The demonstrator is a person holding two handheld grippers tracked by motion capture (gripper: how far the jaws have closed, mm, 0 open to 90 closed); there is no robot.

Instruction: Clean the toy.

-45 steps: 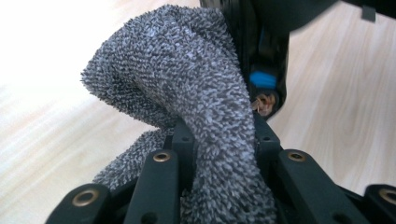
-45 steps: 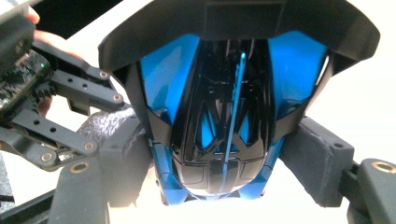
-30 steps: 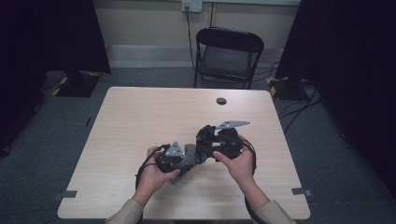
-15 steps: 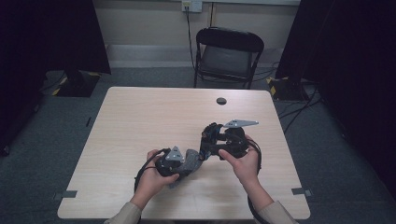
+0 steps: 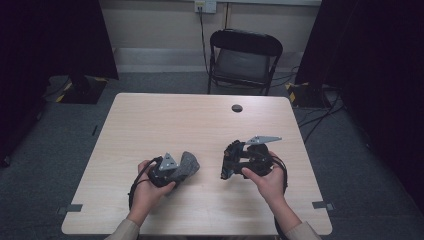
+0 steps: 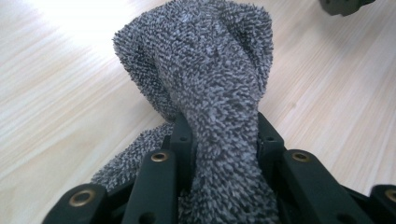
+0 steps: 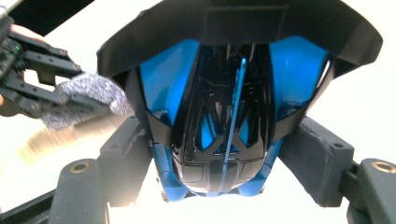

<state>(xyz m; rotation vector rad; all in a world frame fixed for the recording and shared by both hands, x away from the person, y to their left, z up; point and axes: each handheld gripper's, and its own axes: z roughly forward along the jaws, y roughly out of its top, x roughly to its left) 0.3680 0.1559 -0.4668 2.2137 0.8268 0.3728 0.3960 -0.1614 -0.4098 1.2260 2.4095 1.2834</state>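
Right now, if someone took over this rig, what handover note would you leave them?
Left gripper: shut on the grey cloth, bunched between its jaws, low over the table.
Right gripper: clamped on the blue and black object, held above the table to the right of the cloth.
Done: both things are picked up and the two hands have drawn apart; any wiping so far can't be judged.
Left: probably bring cloth and object together to wipe, then set both down.
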